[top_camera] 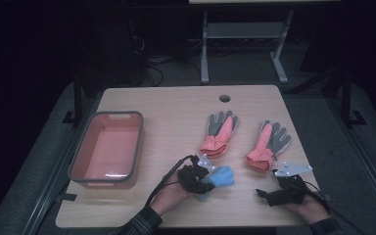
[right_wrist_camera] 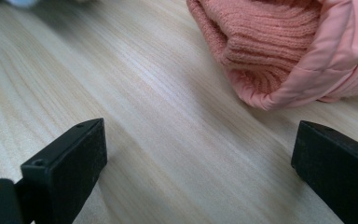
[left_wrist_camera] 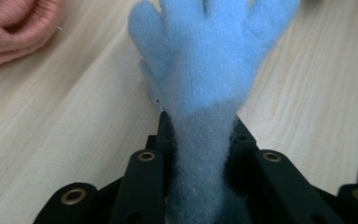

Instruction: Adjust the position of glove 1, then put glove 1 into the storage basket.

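A fuzzy light-blue glove point(top_camera: 220, 178) lies near the table's front, fingers spread toward the right. My left gripper point(top_camera: 201, 180) is shut on its cuff; in the left gripper view the blue glove point(left_wrist_camera: 205, 88) runs up from between the black jaws, which pinch the cuff. Two pink-and-grey gloves lie farther back: one point(top_camera: 219, 133) in the middle and one point(top_camera: 268, 145) to its right. My right gripper point(top_camera: 263, 194) rests low on the table at the front right, its jaws wide apart over bare wood. The ribbed cuff of a pink glove point(right_wrist_camera: 279, 46) lies just ahead of them.
A pink tub with a grey rim point(top_camera: 108, 147) stands on the left of the wooden table point(top_camera: 176, 107). A round cable hole point(top_camera: 224, 98) sits near the far edge. Cables trail from both grippers toward the front edge.
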A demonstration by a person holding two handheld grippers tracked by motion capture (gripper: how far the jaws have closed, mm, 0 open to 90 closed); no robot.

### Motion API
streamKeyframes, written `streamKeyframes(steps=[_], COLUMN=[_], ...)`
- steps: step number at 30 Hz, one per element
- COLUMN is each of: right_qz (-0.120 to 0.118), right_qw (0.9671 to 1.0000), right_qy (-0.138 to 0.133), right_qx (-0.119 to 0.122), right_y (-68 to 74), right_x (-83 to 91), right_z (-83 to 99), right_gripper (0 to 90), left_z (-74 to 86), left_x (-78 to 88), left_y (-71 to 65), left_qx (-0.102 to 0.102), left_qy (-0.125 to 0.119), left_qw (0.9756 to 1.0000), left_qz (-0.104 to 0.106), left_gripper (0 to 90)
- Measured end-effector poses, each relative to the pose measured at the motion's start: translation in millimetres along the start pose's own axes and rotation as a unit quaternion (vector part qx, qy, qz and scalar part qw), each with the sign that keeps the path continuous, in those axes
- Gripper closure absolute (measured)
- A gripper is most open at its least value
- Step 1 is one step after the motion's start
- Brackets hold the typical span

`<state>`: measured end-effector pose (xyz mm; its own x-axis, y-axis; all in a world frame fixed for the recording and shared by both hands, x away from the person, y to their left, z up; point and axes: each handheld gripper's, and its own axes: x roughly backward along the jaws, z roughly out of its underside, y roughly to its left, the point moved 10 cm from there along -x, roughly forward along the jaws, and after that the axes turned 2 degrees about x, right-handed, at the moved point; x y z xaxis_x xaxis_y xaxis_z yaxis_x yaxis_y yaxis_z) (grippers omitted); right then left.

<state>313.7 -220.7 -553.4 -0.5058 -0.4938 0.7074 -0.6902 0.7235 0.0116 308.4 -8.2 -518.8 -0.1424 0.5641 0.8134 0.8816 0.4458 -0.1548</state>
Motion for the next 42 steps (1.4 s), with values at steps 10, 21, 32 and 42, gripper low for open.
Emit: streamKeyframes(steps=[10,21,32,42], right_qz=[0.000,0.001,0.001,0.000], right_qw=[1.0000,1.0000,1.0000,1.0000], right_qy=[0.000,0.000,0.000,0.000], right_qx=[-0.001,-0.002,-0.001,-0.001], right_y=[0.1,-0.2,0.2,0.2], right_x=[0.0,-0.8,-0.3,-0.3], right_z=[0.0,-0.7,-0.3,-0.4], right_gripper=[2.9,3.0,2.9,2.9], left_z=[-3.9,-6.9,-5.9,5.5], left_x=[19.7,57.0,90.8,120.0], left_y=[11.9,34.6,60.3,87.4], left_qx=[0.013,0.032,0.068,0.098], left_qy=[-0.009,-0.034,-0.065,-0.081], left_qw=[0.9999,0.9989,0.9952,0.9906], left_qz=[0.004,-0.002,-0.028,-0.051], left_gripper=[72.7,72.6,72.6,72.6])
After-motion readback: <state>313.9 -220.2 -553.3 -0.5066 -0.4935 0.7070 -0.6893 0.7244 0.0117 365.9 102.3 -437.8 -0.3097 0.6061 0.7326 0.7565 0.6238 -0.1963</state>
